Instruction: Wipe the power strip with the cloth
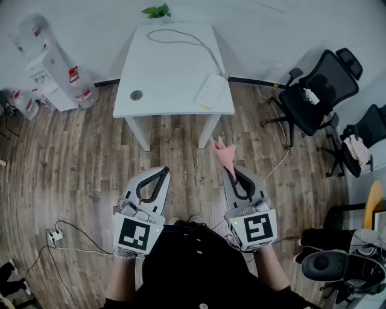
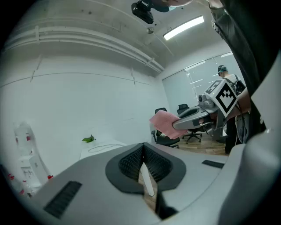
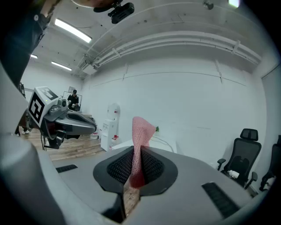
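A white power strip (image 1: 210, 91) lies near the right front corner of a white table (image 1: 163, 78), its cable (image 1: 181, 37) looping toward the far edge. My right gripper (image 1: 232, 171) is shut on a pink cloth (image 1: 222, 152), which sticks up out of its jaws (image 3: 141, 132). My left gripper (image 1: 163, 175) is shut with nothing in it. Both are held over the wooden floor, well short of the table. In the left gripper view the pink cloth (image 2: 163, 123) shows in the right gripper (image 2: 178, 125) off to the right.
A water dispenser (image 1: 51, 72) with bottles stands at the left wall. Black office chairs (image 1: 313, 96) stand at the right. A small plant (image 1: 157, 11) sits behind the table. A white plug with cables (image 1: 55, 236) lies on the floor at lower left.
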`<state>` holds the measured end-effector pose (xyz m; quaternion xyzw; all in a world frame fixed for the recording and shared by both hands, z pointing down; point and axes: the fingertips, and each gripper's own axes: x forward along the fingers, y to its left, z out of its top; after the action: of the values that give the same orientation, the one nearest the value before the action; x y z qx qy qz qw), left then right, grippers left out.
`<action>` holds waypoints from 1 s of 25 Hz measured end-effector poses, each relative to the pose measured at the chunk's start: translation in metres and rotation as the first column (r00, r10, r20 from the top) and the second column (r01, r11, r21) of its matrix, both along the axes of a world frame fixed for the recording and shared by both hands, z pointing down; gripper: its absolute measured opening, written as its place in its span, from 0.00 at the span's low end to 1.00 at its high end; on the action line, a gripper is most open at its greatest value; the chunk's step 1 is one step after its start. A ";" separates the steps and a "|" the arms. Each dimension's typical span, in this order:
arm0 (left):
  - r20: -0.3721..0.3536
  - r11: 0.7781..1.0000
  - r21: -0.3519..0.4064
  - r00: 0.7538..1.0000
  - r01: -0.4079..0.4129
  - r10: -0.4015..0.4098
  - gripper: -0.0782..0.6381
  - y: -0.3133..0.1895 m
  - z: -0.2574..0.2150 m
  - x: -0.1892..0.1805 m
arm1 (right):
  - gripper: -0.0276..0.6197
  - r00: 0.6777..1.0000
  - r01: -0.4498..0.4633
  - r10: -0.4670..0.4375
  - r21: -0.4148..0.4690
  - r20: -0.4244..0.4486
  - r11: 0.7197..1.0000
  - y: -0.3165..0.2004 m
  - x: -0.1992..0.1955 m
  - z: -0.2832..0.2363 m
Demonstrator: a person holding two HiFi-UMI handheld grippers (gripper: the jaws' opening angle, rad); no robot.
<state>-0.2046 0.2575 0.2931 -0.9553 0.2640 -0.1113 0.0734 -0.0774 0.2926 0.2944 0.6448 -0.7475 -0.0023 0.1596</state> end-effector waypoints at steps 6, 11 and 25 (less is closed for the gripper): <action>0.000 1.000 0.010 1.000 -0.004 0.004 0.13 -0.002 0.000 0.003 | 0.13 1.000 0.004 -0.004 -0.004 -0.001 1.000 -0.003 0.002 0.003; 0.002 1.000 0.007 1.000 -0.015 0.015 0.13 0.001 0.000 0.009 | 0.13 1.000 0.015 -0.015 -0.010 0.005 1.000 -0.004 0.002 0.005; -0.001 1.000 0.010 1.000 -0.015 0.015 0.13 0.001 -0.002 0.026 | 0.13 1.000 0.003 -0.003 -0.007 0.030 1.000 -0.005 0.019 0.005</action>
<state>-0.1783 0.2581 0.2914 -0.9568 0.2576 -0.1090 0.0789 -0.0582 0.2877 0.2991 0.6430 -0.7509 0.0098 0.1503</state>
